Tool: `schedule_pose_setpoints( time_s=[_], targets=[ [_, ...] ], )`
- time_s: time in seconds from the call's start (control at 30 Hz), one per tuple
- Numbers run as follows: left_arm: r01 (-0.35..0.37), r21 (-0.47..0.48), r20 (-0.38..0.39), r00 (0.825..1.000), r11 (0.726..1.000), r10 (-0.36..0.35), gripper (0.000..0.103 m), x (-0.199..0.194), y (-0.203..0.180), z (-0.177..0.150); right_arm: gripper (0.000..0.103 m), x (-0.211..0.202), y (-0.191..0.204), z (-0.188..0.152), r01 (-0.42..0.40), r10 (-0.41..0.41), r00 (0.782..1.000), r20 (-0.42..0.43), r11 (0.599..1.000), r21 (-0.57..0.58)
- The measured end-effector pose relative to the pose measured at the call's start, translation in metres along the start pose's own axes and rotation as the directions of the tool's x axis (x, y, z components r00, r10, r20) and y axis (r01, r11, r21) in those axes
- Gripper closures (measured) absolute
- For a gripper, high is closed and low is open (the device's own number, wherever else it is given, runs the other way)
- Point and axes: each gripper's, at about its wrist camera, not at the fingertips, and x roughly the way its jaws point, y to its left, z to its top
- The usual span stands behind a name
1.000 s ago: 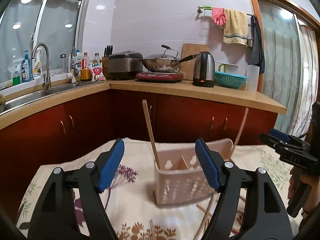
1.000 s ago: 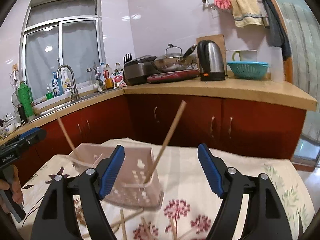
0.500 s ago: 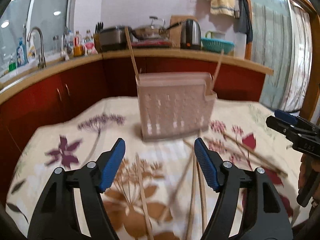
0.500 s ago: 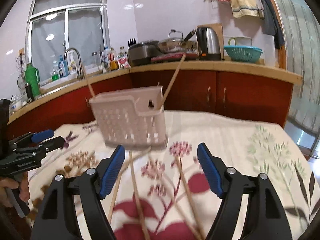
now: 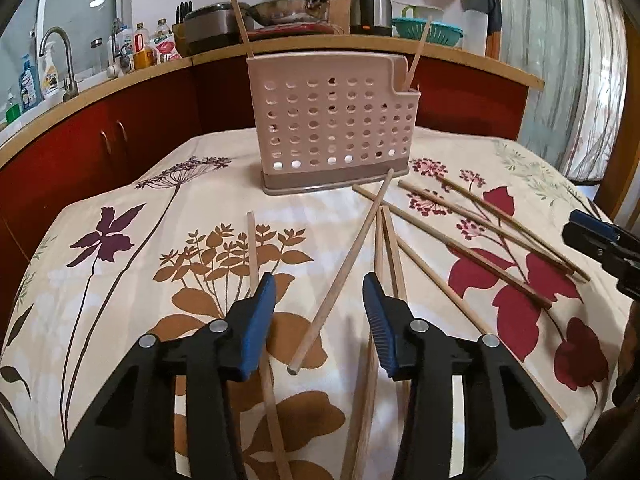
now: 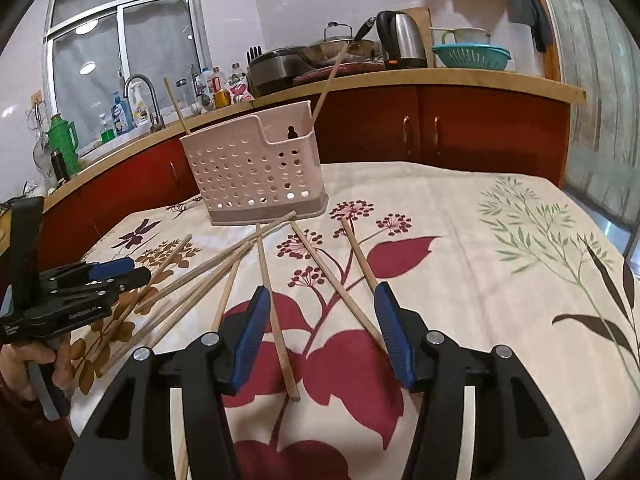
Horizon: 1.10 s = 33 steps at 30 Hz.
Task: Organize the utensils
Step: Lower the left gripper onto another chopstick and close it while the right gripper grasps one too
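Observation:
A pink perforated utensil holder (image 5: 332,120) (image 6: 256,168) stands on the flowered tablecloth with two chopsticks upright in it. Several wooden chopsticks lie loose in front of it. My left gripper (image 5: 319,292) hangs low over the cloth, jaws closing. One loose chopstick (image 5: 340,276) lies between its fingers, and the pads are clear of it. My right gripper (image 6: 322,300) is also closing. A chopstick (image 6: 276,312) lies between its fingers near the left pad, untouched. Each gripper shows in the other's view, the left gripper (image 6: 120,272) and the right gripper (image 5: 592,236).
The tablecloth (image 6: 480,240) covers the table up to red cabinets and a wooden counter (image 5: 460,60) holding a kettle, wok, rice cooker and teal basket. A sink and bottles (image 6: 136,108) stand at the left. A person's hand (image 6: 36,360) holds the left gripper.
Both grippers have dropped towards the tablecloth and tilted down. The holder now sits higher in both views. Both pairs of jaws have narrowed around loose chopsticks.

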Motion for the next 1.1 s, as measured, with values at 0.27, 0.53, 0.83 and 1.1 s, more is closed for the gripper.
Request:
schedule_pose_setpoints(
  time_s=[0.27,0.53,0.83,1.1],
  targets=[
    [0.006,0.014,-0.130,0.992,1.000,-0.004,0.067,0.024,-0.003,0.000,0.049,-0.002,-0.007,-0.001,-0.014,0.014,1.000,0.010,1.000,0.023],
    [0.038,-0.016,-0.185,0.982,0.999,-0.040,0.090,0.030,0.003,-0.005,0.049,0.002,-0.007,-0.002,-0.018,0.018,1.000,-0.002,0.999,0.026],
    [0.022,-0.013,-0.157,0.987,1.000,-0.024,0.093,0.011,0.003,-0.022,0.049,0.004,0.006,-0.008,-0.036,0.035,0.999,-0.041,0.999,-0.017],
    [0.009,-0.037,-0.150,0.989,0.999,-0.014,0.096,-0.009,0.010,-0.039,0.057,0.011,0.020,-0.021,-0.062,0.057,0.993,-0.108,0.997,-0.046]
  ],
)
